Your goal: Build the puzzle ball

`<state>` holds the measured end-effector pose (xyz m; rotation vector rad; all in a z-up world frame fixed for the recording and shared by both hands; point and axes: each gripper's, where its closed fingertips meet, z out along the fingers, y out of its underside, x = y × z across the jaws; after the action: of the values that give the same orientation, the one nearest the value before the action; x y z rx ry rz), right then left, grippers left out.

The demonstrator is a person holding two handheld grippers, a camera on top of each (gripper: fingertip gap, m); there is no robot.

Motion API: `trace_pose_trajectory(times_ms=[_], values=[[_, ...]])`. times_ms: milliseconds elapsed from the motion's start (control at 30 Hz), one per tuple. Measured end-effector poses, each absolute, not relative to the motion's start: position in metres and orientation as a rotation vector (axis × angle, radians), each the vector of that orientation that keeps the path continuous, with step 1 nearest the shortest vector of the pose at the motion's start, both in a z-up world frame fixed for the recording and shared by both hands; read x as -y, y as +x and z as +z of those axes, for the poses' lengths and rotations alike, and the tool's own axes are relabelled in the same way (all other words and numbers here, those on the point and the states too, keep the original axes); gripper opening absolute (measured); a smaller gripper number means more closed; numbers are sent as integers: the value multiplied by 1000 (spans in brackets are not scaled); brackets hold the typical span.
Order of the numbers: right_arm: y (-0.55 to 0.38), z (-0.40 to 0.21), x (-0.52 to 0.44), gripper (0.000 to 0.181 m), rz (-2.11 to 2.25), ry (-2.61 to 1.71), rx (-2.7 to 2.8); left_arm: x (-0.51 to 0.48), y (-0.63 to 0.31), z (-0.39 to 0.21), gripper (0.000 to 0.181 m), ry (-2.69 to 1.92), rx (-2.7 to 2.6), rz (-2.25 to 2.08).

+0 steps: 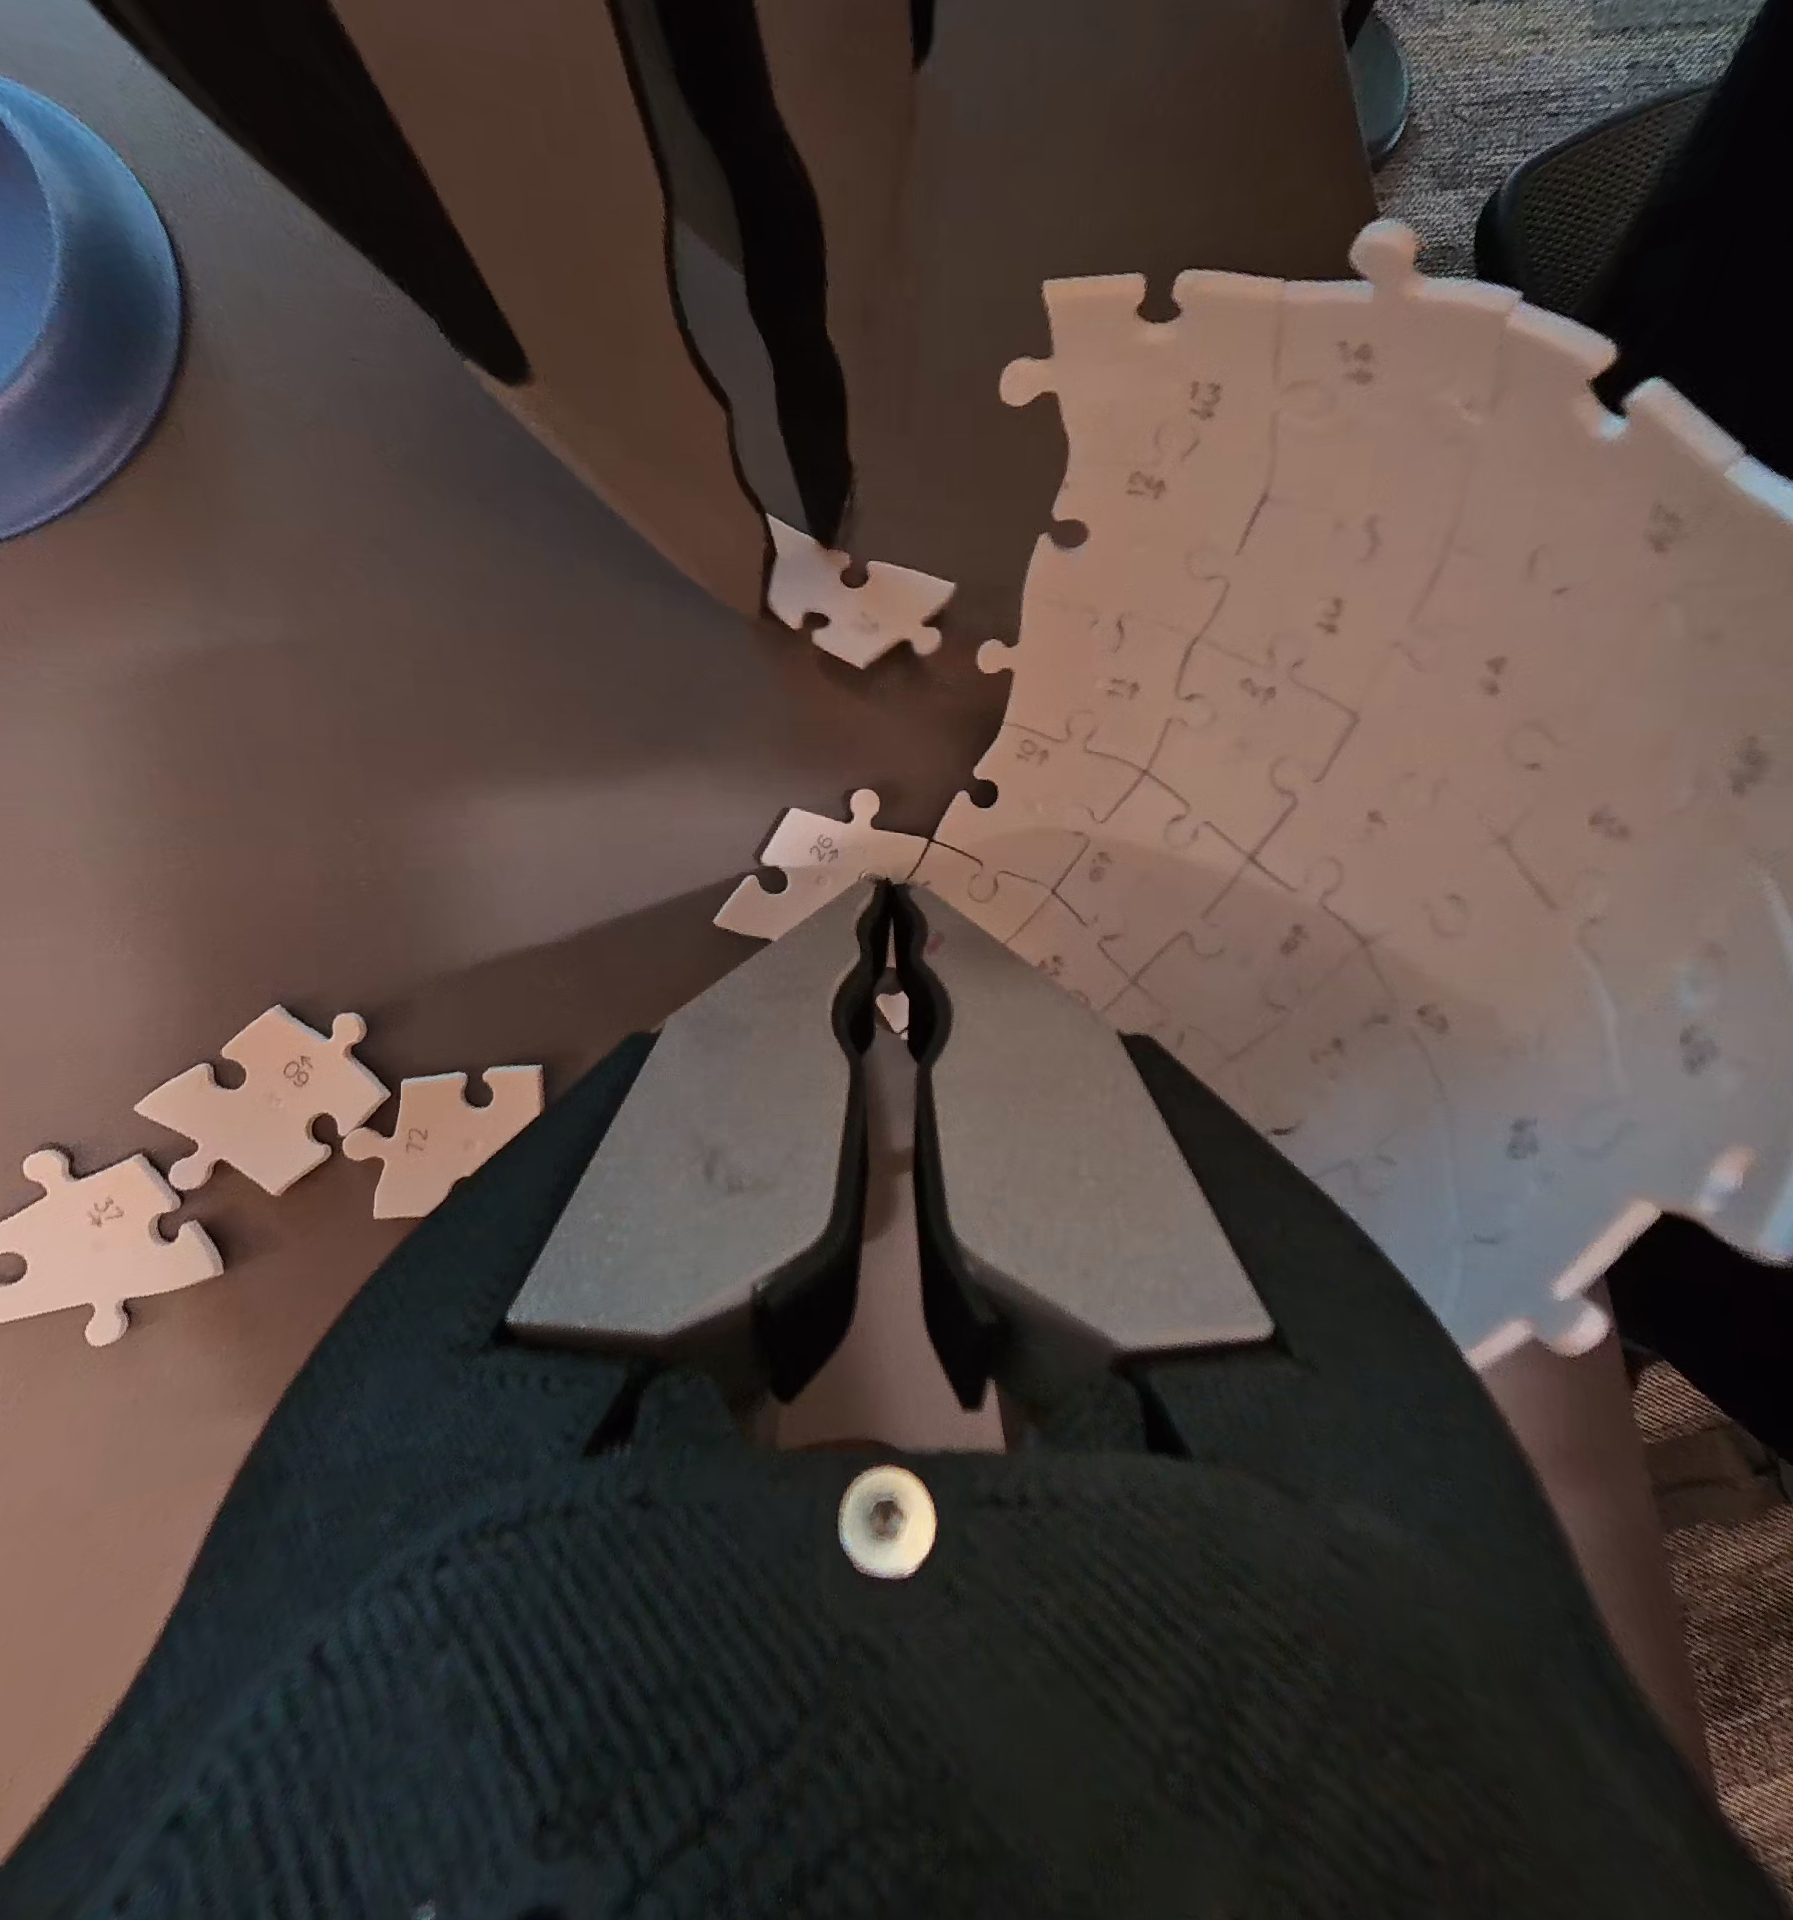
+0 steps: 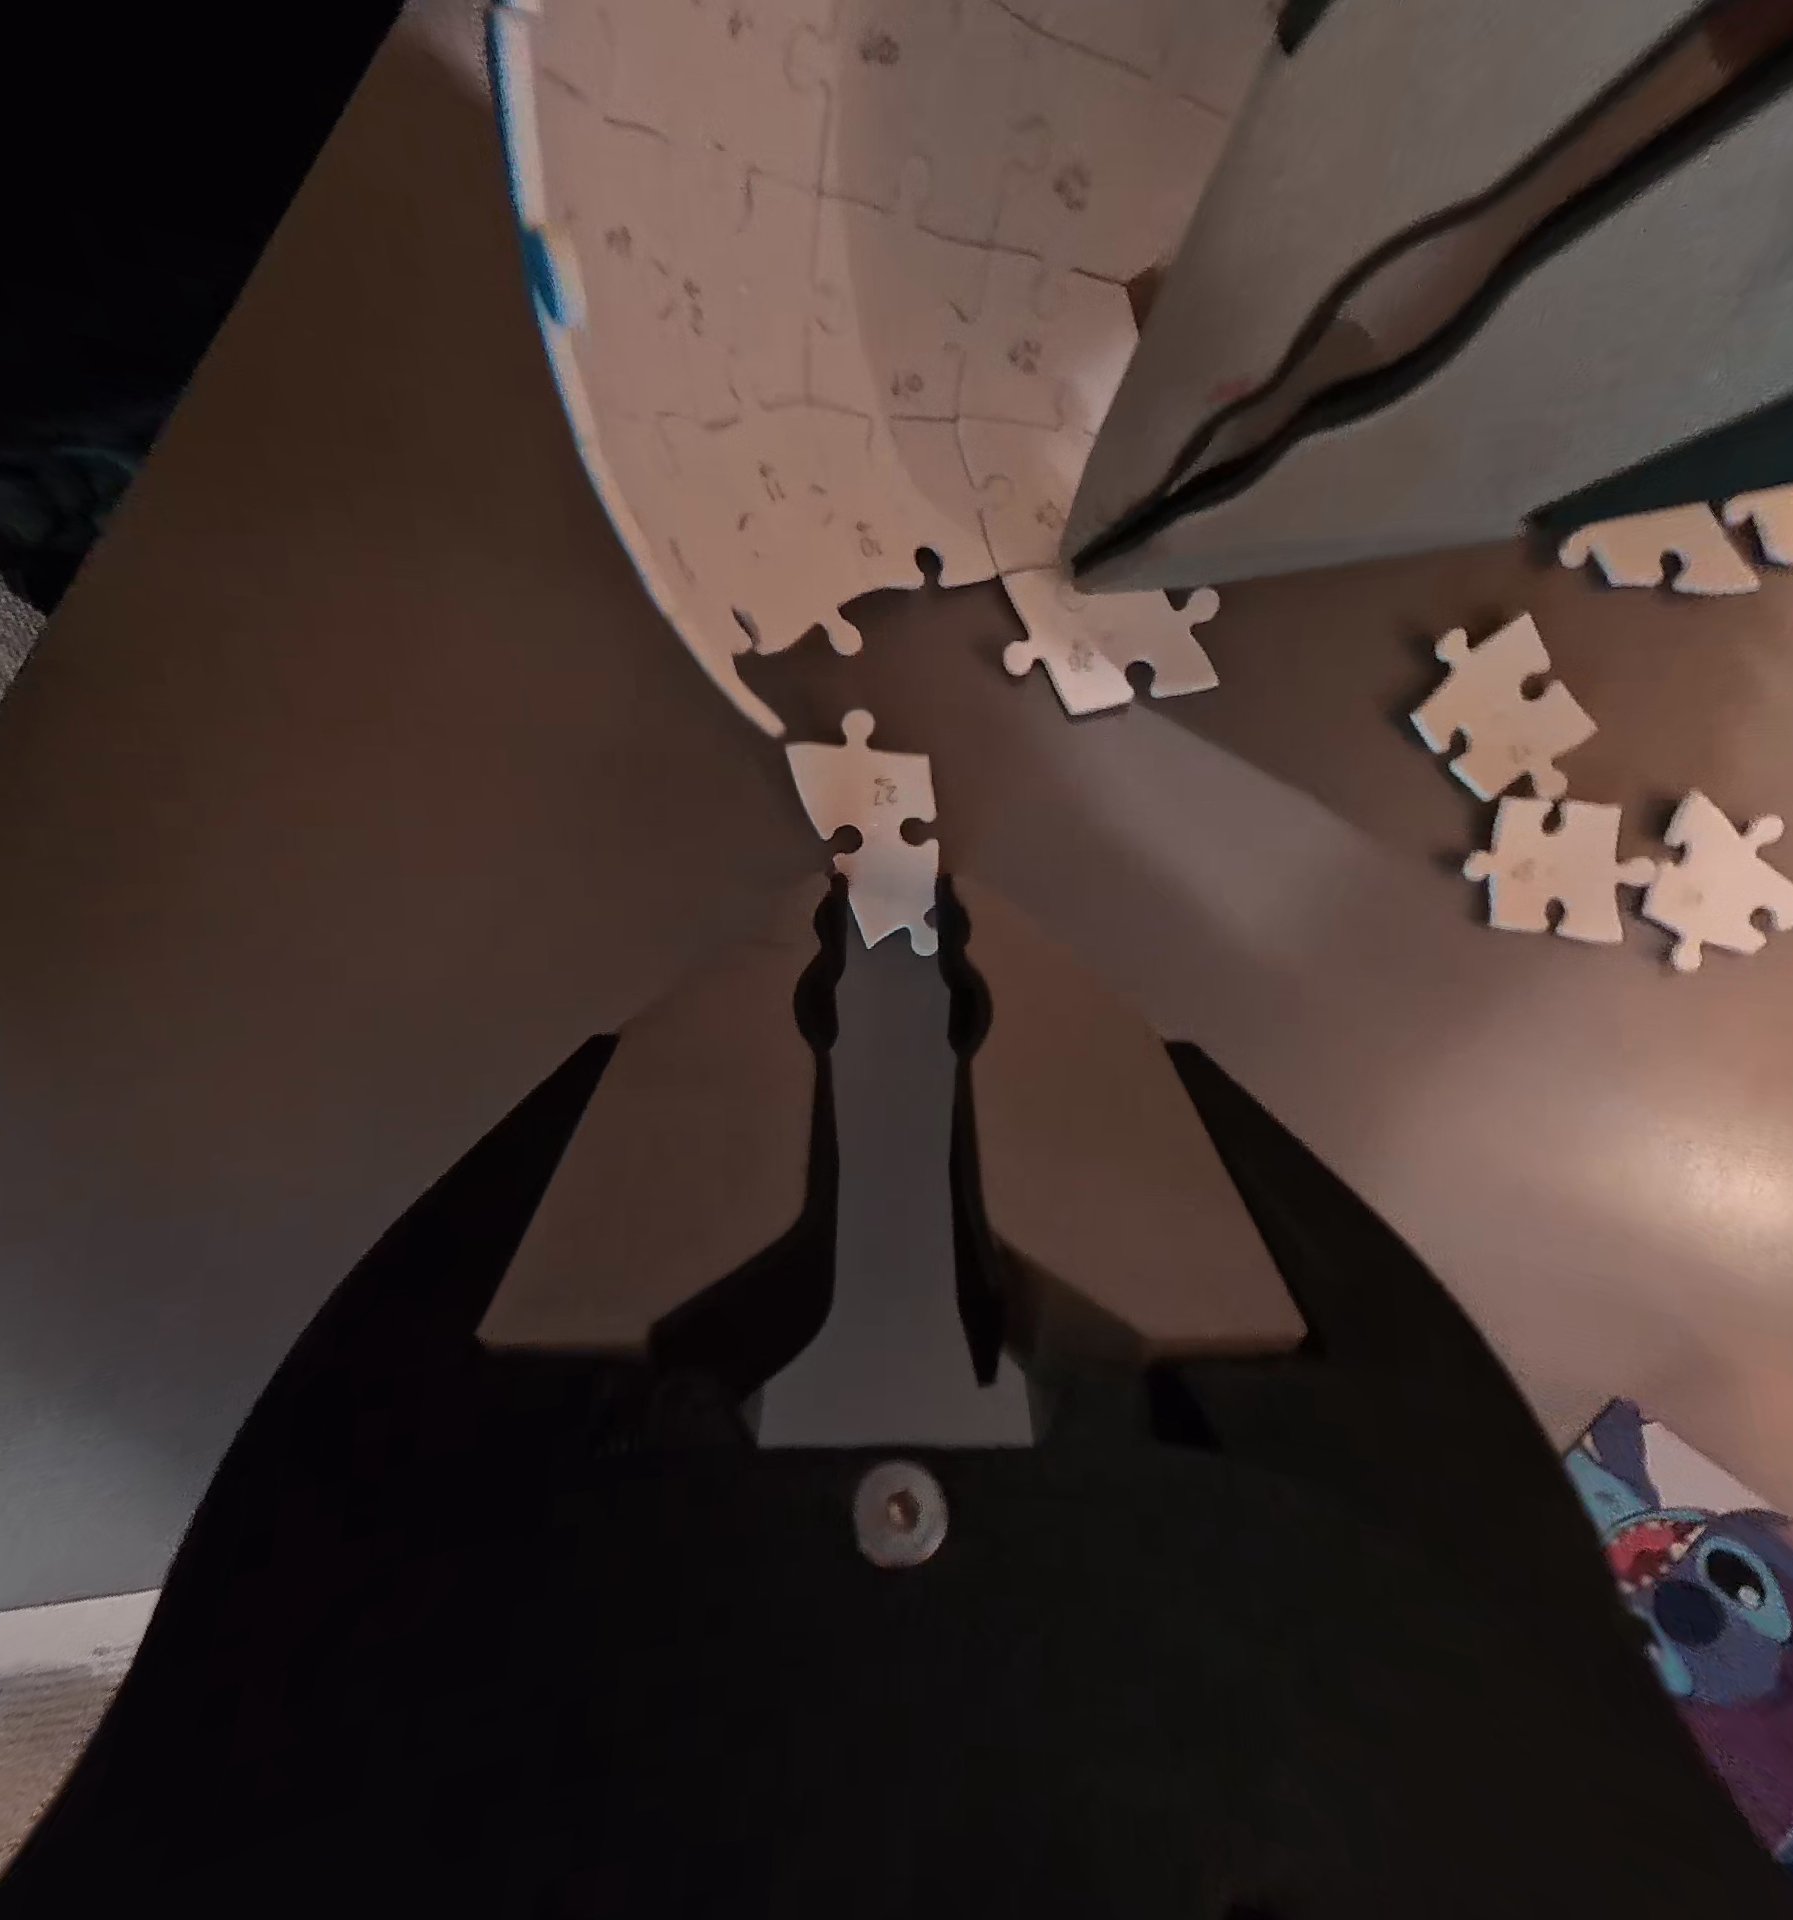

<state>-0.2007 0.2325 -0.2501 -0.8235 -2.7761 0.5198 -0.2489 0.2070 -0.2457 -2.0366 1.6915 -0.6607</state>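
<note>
We are steadying the half-built puzzle ball (image 1: 1391, 779) with our left gripper (image 1: 887, 883), its fingers pressed together on the shell's lower rim so the curved white inside is facing the right gripper and its open edge is reachable. Our right gripper (image 2: 887, 904) is pinching a single piece (image 2: 871, 821) just short of that jagged edge, tab forward, apparently lining it up beside the rim piece (image 1: 819, 862) at the left tips. Spare pieces (image 1: 248, 1132) are lying on the table (image 1: 352, 727), left of the left gripper.
</note>
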Motion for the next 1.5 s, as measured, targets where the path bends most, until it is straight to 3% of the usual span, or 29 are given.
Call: trace_pose_trajectory(times_ms=[133, 200, 667, 767, 833, 967, 1267, 1367, 1500], values=[[-199, -249, -235, 13, 518, -856, 2745, -207, -248, -246, 0, -2034, -1697, -657], [-203, -242, -234, 0, 536, -845, 2723, -206, -247, -246, 0, -2034, -1697, -655], [-208, -249, -246, 0, 448, -898, 2734, -206, -249, -246, 0, -2033, -1696, -643], [-209, -247, -247, 13, 442, -1008, 2684, -205, -250, -246, 0, -2034, -1698, -637], [-210, -246, -254, 7, 396, -1182, 2582, -205, -250, -246, 0, -2033, -1700, -628], [-197, -242, -247, 15, 532, -1504, 2353, -204, -252, -245, 0, -2030, -1697, -627], [-206, -246, -211, 39, 863, -1707, 1956, -201, -249, -246, 0, -2026, -1706, -633], [-205, -248, -222, 26, 726, -1718, 1917, -201, -248, -246, 0, -2024, -1706, -633], [-203, -248, -222, 25, 654, -1635, 1976, -200, -247, -245, 0, -2021, -1709, -635]])
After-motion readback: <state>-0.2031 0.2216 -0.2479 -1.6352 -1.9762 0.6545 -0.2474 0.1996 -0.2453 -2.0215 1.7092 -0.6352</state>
